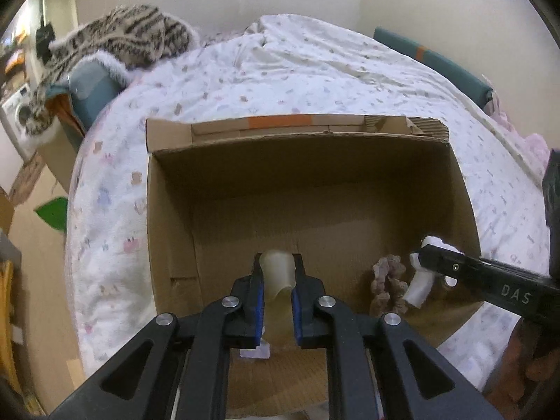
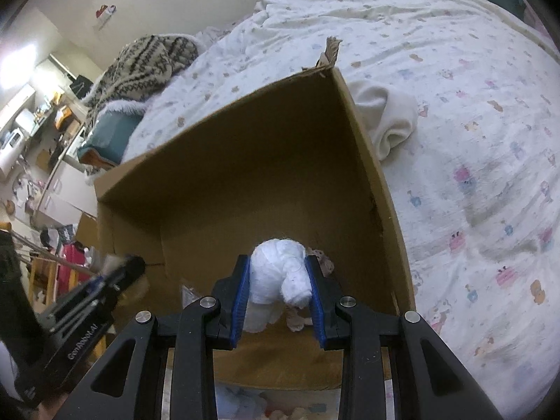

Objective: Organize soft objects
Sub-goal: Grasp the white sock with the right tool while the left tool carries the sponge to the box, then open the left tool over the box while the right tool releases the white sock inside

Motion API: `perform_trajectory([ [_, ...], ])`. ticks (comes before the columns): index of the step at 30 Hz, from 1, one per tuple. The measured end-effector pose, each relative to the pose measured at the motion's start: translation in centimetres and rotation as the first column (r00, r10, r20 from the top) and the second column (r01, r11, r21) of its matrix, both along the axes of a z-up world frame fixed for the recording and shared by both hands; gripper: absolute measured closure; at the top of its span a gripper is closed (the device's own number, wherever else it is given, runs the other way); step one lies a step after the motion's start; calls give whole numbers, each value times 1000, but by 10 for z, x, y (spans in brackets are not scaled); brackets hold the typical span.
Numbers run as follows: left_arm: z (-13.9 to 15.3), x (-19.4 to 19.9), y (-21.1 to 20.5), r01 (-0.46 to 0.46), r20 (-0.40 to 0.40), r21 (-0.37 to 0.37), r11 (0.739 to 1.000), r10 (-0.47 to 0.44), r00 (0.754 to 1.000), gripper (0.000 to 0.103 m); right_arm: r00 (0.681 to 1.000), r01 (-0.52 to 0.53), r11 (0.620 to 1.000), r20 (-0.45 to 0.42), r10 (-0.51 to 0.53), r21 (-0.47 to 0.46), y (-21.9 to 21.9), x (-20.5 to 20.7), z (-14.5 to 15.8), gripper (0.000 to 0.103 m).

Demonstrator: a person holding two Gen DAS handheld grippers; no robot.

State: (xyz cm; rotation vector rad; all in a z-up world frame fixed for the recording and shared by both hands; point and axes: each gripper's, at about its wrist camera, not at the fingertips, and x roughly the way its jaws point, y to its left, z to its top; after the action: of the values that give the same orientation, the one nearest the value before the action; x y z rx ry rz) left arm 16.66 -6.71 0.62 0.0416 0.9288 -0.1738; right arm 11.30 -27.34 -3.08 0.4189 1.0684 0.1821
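white cloth roll (image 2: 280,276) clamped in right gripper (image 2: 278,280) marked "das".

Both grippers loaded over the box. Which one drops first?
Right, probably. The right gripper holds its white bundle low over the cardboard box floor beside the scrunchie; the left gripper holds a beige piece.

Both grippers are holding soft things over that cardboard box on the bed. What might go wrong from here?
The right gripper pinches a white rolled cloth whose loose end hangs free, so it may unroll on release. The left gripper holds a thin translucent beige piece that could cling to its pads. The open brown cardboard box sits on a soft printed quilt, so a bump might tip it.
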Motion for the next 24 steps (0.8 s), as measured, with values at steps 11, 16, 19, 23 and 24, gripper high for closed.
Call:
perform_trajectory([
  [11, -15, 6, 7, -38, -88, -58, 998, 33, 996, 88, 1000, -28, 999, -11, 28, -25, 6, 1, -4, 70],
  [16, -16, 3, 4, -35, -88, -48, 998, 30, 996, 79, 999, -34, 999, -21, 34, -34, 6, 0, -6, 70],
  [19, -17, 2, 2, -29, -92, -48, 998, 25, 995, 76, 999, -38, 998, -26, 37, -39, 8, 1, -7, 70],
  [23, -17, 0, 2, -28, -94, -52, 998, 23, 995, 63, 999, -45, 998, -28, 43, -51, 12, 3, -8, 70],
  [24, -16, -1, 2, -28, -92, -59, 998, 23, 996, 60, 999, -46, 998, -29, 45, -52, 12, 3, -8, 70],
])
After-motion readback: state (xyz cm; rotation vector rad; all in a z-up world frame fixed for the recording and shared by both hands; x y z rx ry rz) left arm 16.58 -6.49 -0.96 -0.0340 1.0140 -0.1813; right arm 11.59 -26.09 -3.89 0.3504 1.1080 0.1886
